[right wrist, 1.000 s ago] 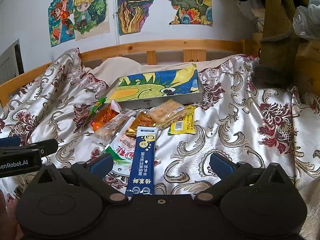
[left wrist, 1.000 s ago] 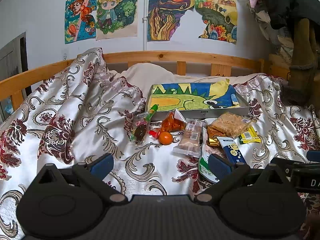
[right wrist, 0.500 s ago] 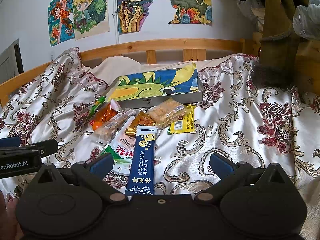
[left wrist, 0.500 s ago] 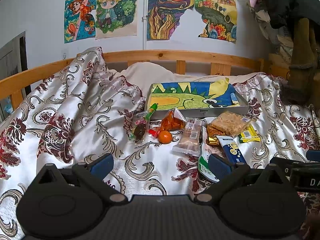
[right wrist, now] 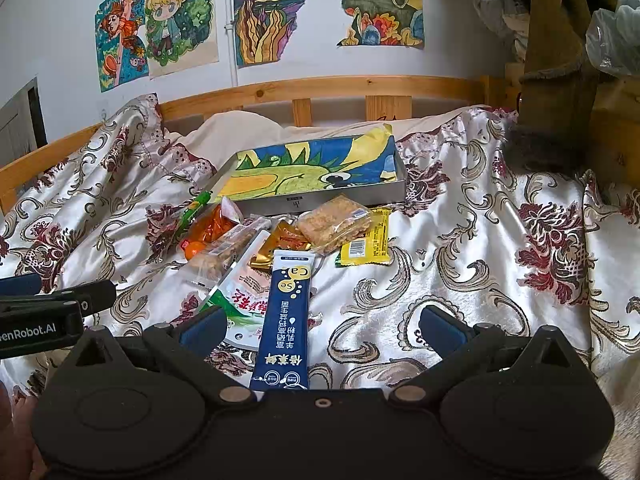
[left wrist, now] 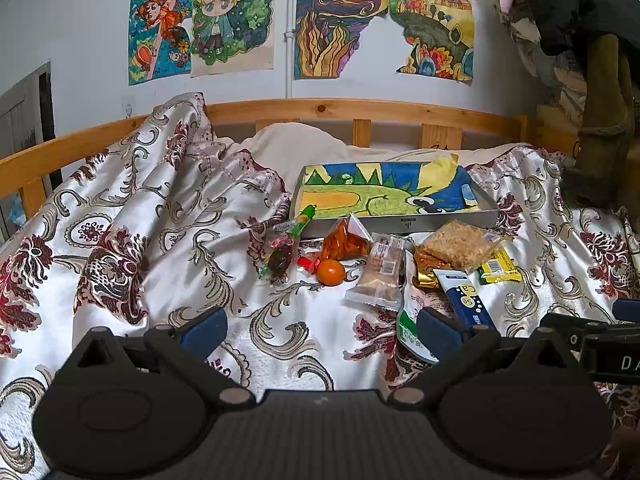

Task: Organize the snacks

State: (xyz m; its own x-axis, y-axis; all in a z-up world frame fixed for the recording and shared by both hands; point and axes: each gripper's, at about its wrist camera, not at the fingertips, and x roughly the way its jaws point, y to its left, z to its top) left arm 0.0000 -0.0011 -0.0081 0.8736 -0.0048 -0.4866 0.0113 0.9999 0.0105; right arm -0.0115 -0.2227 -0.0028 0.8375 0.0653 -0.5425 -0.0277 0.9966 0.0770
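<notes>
As before, both grippers' fingers apart (empty); snacks unmoved.

The right hand-held gripper hovers over the bed with its fingers spread wide, gripping nothing. A dark blue sachet lies lengthwise between them, nearer the left finger, overlapping a white and green packet. Farther off sit a yellow packet, a clear-wrapped crispy bar, a small orange and a shallow grey box lined with a dragon drawing. The left hand-held gripper shows at the left edge.
</notes>
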